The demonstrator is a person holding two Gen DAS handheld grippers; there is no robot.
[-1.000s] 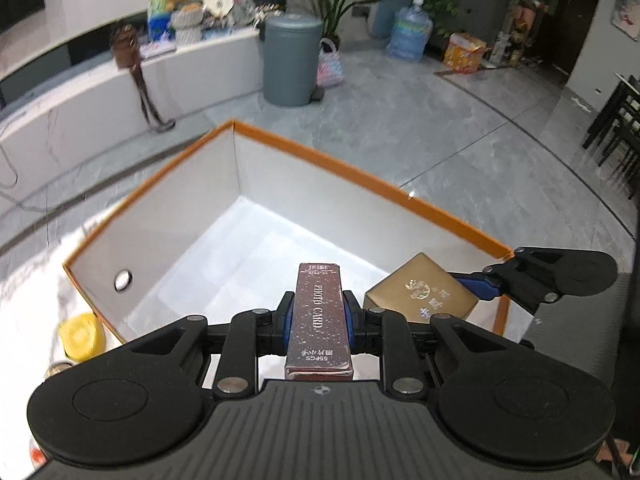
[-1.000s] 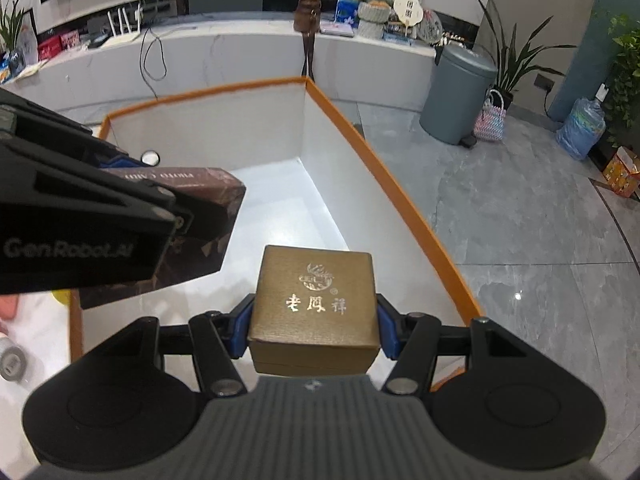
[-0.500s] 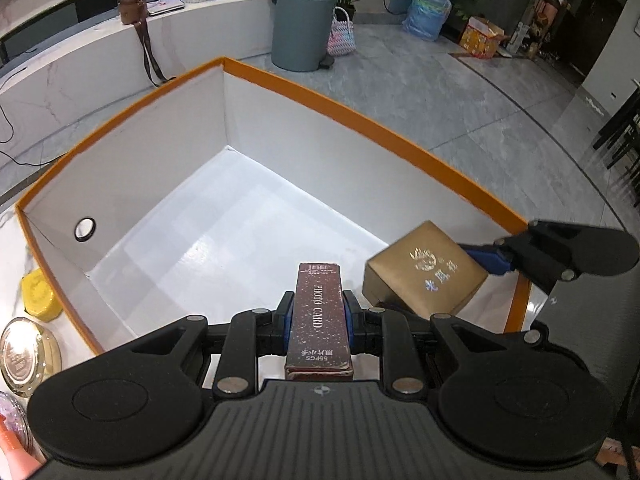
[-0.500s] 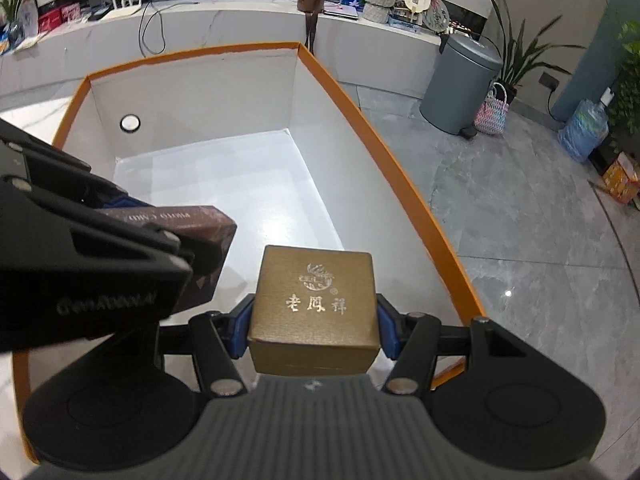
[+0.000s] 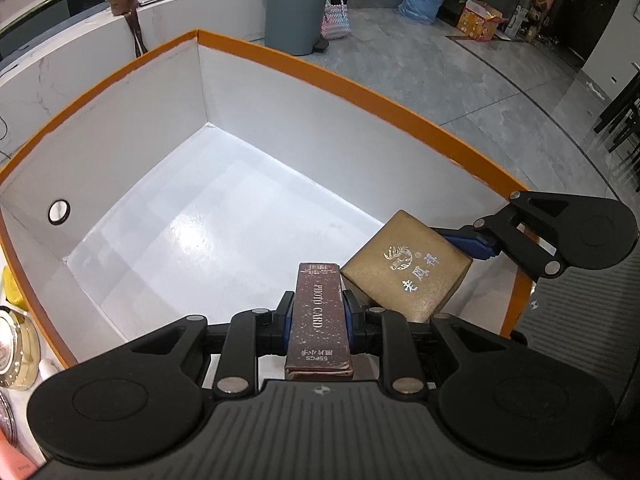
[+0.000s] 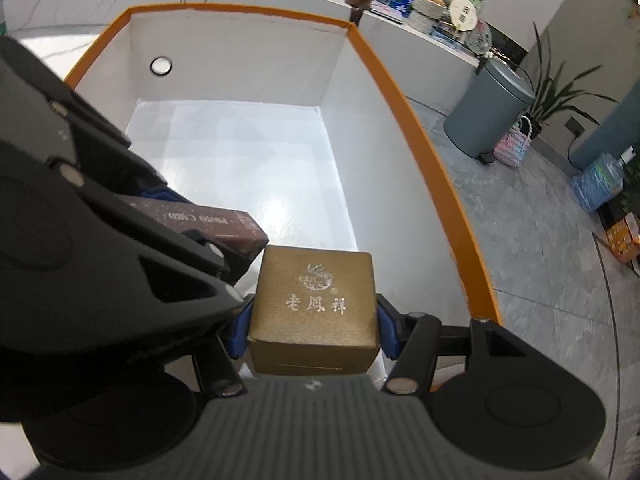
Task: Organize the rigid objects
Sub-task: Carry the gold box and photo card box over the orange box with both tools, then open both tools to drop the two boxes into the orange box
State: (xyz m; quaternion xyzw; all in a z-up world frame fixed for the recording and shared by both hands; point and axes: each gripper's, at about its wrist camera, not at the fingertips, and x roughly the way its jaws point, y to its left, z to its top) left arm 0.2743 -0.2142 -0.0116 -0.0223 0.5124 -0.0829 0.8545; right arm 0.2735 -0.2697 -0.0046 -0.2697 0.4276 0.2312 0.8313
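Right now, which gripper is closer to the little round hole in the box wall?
Left. The left gripper holds the photo card box on the hole's side; the right gripper, with the gold box, sits farther away.

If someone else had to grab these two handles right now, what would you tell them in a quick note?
Left gripper: shut on the brown photo card box.
Right gripper: shut on the gold jewelry box.
Both boxes hang side by side over the near right corner of the orange-rimmed white storage box, whose visible floor is bare.
Done: both items picked up and brought over the box.
Left: lower them in and release; a yellow lid and jars wait outside, by the box's left wall.
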